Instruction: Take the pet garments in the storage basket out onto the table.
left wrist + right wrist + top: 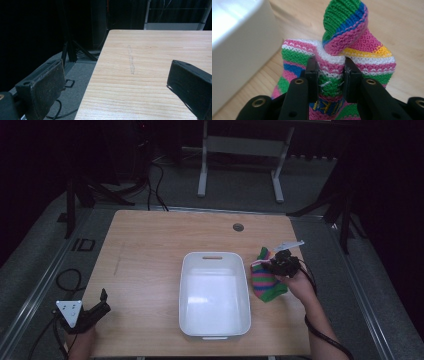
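On the wooden table [150, 245], a white bin [215, 295] sits empty mid-surface; beside its right wall, the right gripper [329, 75] pinches a striped sock [352, 45]. The left gripper [115, 85] gapes at the front-left corner.

The left gripper [102, 301] is black, with a grey three-cornered plate [69, 312] on top that has small dark dots on it. A thin black cable [64, 279] curls away from it. Seen from its own camera, its two jaws are dark, flat blocks with worn, dusty faces, and the one on the left has a round screw hole in its top. The right gripper [330, 72] is black too, with shiny plastic arms and round gold-ringed screw holes [299, 81]. A thick black cable [320, 335] runs along the bare forearm. No sleeves cover the forearms.
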### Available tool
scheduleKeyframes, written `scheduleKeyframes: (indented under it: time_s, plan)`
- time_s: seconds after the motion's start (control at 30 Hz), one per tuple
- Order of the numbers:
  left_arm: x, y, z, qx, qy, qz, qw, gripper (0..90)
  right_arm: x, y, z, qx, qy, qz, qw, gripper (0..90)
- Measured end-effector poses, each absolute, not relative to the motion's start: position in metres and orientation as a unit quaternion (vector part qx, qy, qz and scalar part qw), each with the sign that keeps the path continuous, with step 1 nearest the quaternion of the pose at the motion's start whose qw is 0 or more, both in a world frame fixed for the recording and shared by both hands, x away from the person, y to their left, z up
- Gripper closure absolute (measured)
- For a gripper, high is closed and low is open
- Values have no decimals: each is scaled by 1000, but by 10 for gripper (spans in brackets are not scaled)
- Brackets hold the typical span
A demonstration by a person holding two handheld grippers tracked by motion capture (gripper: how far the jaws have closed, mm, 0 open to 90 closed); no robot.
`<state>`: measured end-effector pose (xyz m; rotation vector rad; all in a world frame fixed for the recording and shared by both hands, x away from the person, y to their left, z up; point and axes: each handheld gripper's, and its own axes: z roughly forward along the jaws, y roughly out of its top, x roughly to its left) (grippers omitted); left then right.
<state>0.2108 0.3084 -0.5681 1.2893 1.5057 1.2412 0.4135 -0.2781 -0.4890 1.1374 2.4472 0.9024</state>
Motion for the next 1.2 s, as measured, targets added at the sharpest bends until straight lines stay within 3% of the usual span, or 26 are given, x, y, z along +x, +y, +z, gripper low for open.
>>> scheduleKeyframes:
  time_s: [0.5, 1.0, 1.2]
  plan:
    - [211, 309, -568, 508, 593, 487, 390, 20, 431, -273, -535, 440, 836, 305, 118, 673]
    - [211, 309, -568, 505, 593, 489, 392, 20, 411, -278, -494, 419, 833, 333, 139, 155]
    - [211, 308, -568, 505, 594, 489, 391, 20, 391, -291, -496, 405, 829, 346, 170, 117]
